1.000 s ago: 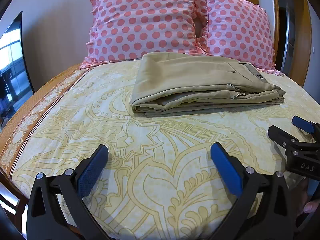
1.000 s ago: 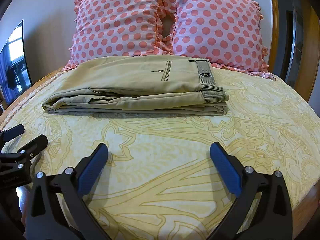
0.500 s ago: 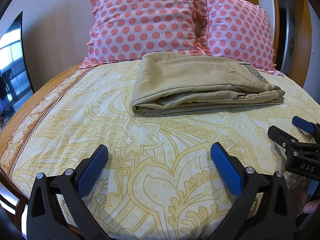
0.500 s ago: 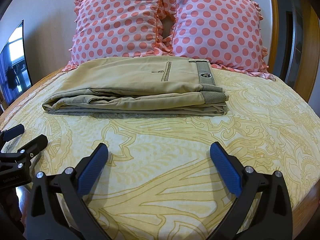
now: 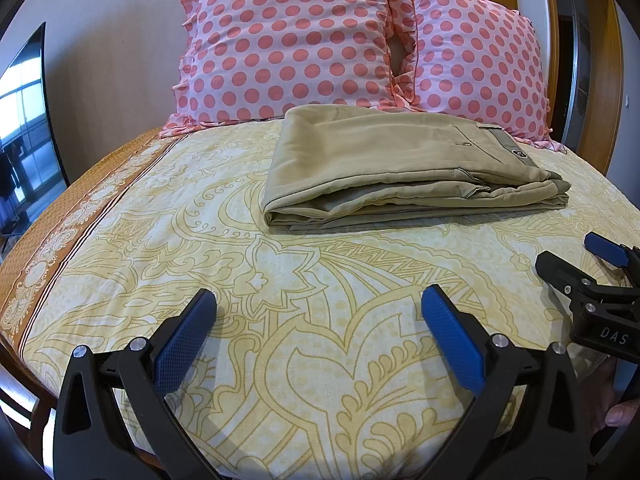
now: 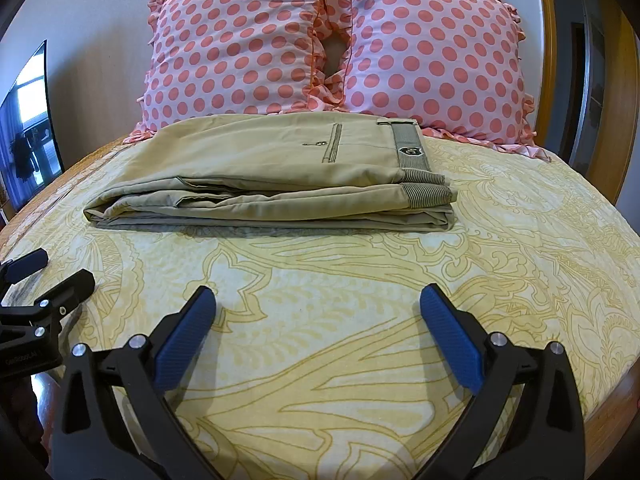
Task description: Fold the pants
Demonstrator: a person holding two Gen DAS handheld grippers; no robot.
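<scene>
Khaki pants [image 5: 384, 160] lie folded in a flat stack on the yellow patterned bed sheet [image 5: 280, 320], just in front of the pillows; they also show in the right wrist view [image 6: 272, 172], waistband to the right. My left gripper [image 5: 318, 300] is open and empty, low over the sheet, well short of the pants. My right gripper [image 6: 318, 300] is open and empty, also near the bed's front edge. Each gripper shows in the other's view: the right gripper [image 5: 576, 260] at the right, the left gripper [image 6: 52, 272] at the left.
Two pink polka-dot pillows [image 5: 296, 40] [image 5: 476, 64] lean against the wall behind the pants. A dark screen [image 5: 24, 120] stands at the left. A wooden frame [image 5: 600, 80] runs along the right. The sheet has an orange border [image 5: 60, 240] at the left edge.
</scene>
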